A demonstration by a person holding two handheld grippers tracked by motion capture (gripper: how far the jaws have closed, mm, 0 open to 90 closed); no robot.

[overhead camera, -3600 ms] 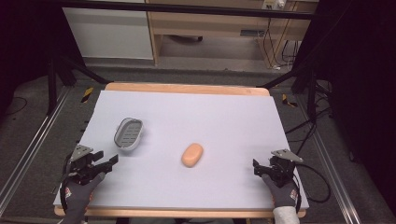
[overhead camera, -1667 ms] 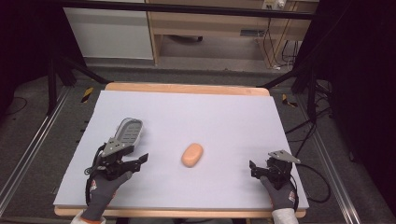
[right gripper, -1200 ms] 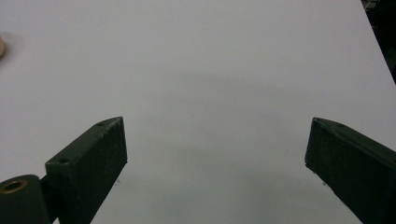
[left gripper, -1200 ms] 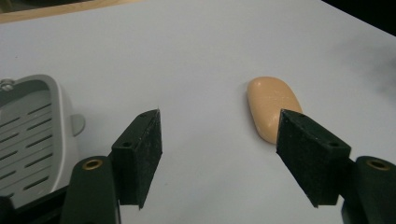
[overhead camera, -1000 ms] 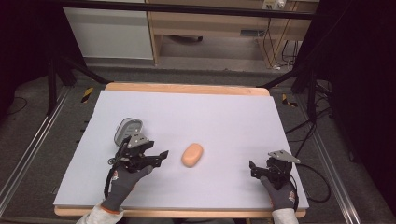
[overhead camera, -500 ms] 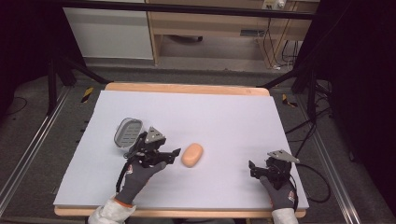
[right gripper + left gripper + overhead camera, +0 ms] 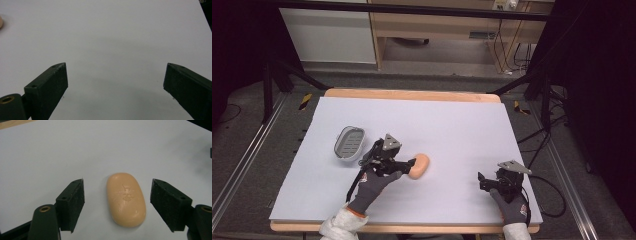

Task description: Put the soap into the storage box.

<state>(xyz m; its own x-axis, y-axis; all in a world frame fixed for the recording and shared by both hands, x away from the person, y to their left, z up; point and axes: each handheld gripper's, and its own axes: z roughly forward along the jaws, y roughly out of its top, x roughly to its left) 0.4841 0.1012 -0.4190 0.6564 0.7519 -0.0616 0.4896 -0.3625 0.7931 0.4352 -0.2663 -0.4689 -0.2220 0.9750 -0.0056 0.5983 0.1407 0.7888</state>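
With the soap (image 7: 126, 199) lying mid-table between the wide-spread jaws of the left gripper (image 7: 117, 205), centre it and close gently, while the right gripper (image 7: 115, 87) waits wide at near right.

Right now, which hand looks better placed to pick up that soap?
The left. Its tongs stand open with the soap between the jaws, not yet touching. The right tongs sit open far off near the table's right edge.
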